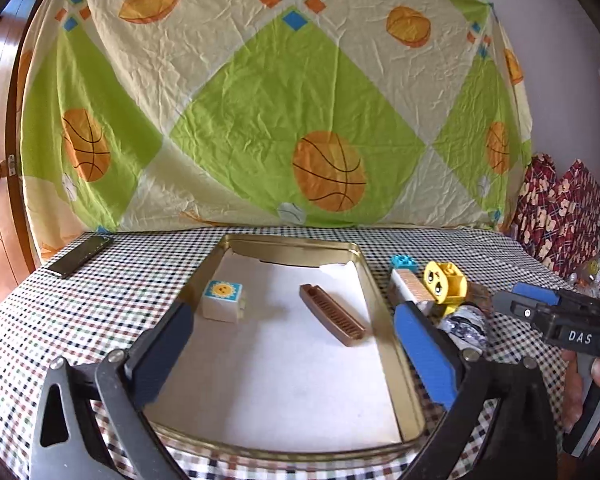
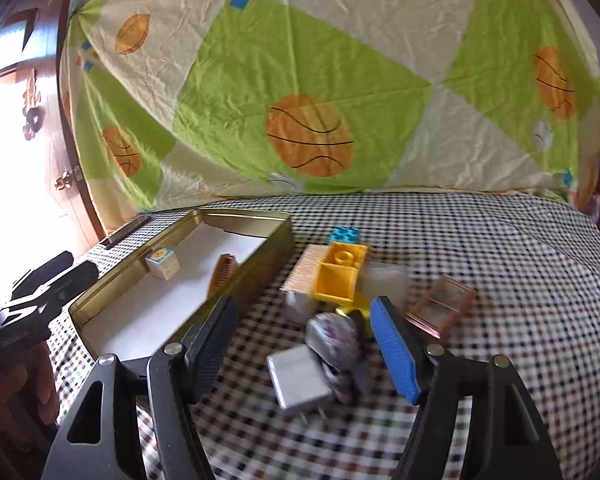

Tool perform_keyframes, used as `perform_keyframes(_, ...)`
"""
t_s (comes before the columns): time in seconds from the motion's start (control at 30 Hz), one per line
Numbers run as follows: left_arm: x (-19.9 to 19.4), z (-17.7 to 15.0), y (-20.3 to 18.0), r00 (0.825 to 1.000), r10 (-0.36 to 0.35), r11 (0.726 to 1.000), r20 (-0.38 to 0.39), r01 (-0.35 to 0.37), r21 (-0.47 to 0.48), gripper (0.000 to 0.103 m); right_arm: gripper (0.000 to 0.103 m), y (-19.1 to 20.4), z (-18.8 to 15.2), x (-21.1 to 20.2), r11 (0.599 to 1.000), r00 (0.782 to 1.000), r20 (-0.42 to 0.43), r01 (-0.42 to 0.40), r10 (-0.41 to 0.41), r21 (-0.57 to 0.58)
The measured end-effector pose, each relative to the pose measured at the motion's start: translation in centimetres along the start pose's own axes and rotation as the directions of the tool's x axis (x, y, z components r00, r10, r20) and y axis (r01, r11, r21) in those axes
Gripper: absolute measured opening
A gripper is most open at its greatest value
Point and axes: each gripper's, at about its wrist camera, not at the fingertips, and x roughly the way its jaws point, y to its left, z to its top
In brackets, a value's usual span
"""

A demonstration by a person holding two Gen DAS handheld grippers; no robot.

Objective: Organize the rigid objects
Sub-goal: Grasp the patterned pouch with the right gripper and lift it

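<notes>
A shallow rectangular gold-coloured metal tin (image 1: 370,280) lies open on the checked tablecloth (image 1: 140,264), its floor lined with white paper. Two things lie in it: a white toy cube with a smiling sun on a blue top face (image 1: 223,300) near the left wall, and a long brown plastic comb-like piece with ribbed teeth (image 1: 334,315) lying slantwise towards the right wall, the two well apart. Just outside the tin's right wall sits a loose heap: a yellow toy brick with a cartoon face (image 1: 444,284), a small turquoise studded brick (image 1: 405,261) behind it, a pale wooden block (image 1: 410,286), a crumpled silvery grey lump (image 2: 336,344), a flat grey square piece (image 2: 300,376) and a brown framed window-like piece (image 2: 444,304). The left gripper (image 1: 296,354) hovers over the tin's near half with its jaws spread wide and nothing between them. The right gripper (image 2: 300,344) is over the heap, jaws partly apart, the grey lump and square piece between them, not pressed. A dark flat phone-like slab (image 1: 80,255) lies at the far left of the cloth.
</notes>
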Motion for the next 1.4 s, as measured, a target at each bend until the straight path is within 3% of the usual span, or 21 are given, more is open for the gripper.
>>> perform_keyframes(0.3,0.8,-1.6,-2.4,0.999,-0.012,1.000,-0.051,0.013,0.022,0.102,0.073,-0.1,-1.1,1.9,1.000,0.996,-0.089,0.004,-0.007,-0.026)
perform_keyframes(0.6,1.1,-2.1,-4.0,0.997,-0.031,0.998,-0.078,0.034,0.049,0.102,0.072,-0.1,-0.4,5.8,1.000,0.975,-0.223,-0.006,0.005,-0.005)
perform_keyframes(0.67,1.0,-2.0,-4.4,0.996,-0.048,0.997,-0.075,0.052,0.054,0.102,0.060,-0.3,-0.4,6.2,1.000,0.972,-0.233,-0.020,0.019,-0.003)
perform_keyframes(0.7,0.9,-1.9,-4.8,0.995,-0.059,0.996,-0.075,0.064,0.058,0.102,0.041,-0.3,-0.5,6.5,1.000,0.968,-0.250,-0.021,0.018,-0.008)
perform_keyframes(0.73,0.9,-1.9,-5.0,0.995,-0.068,0.995,-0.074,0.073,0.063,0.102,0.035,-0.4,-0.5,6.5,1.000,0.967,-0.255,-0.031,0.029,-0.002)
perform_keyframes(0.8,0.7,-1.7,-5.8,0.993,-0.088,0.993,-0.073,0.093,0.072,0.102,0.034,-0.4,-0.5,5.8,0.999,0.972,-0.230,-0.050,0.049,0.001)
perform_keyframes(0.93,1.0,-1.5,-7.4,0.989,-0.123,0.988,-0.087,0.130,0.085,0.102,0.031,-0.4,-0.4,3.2,1.000,0.991,-0.136,0.007,-0.010,-0.024)
perform_keyframes(1.03,1.4,-1.6,-9.1,0.982,-0.152,0.981,-0.109,0.163,0.102,0.102,0.031,-1.4,-0.4,2.2,0.998,0.994,-0.094,0.063,-0.064,-0.015)
perform_keyframes(1.23,3.4,-2.0,-12.8,0.960,-0.194,0.963,-0.200,0.225,0.146,0.101,0.031,-4.4,-0.1,1.7,0.996,0.992,-0.100,0.081,-0.076,0.047)
perform_keyframes(1.4,5.5,-2.7,-14.7,0.927,-0.210,0.951,-0.310,0.268,0.157,0.089,0.031,-5.5,0.0,2.2,0.995,0.988,-0.142,0.063,-0.052,0.073)
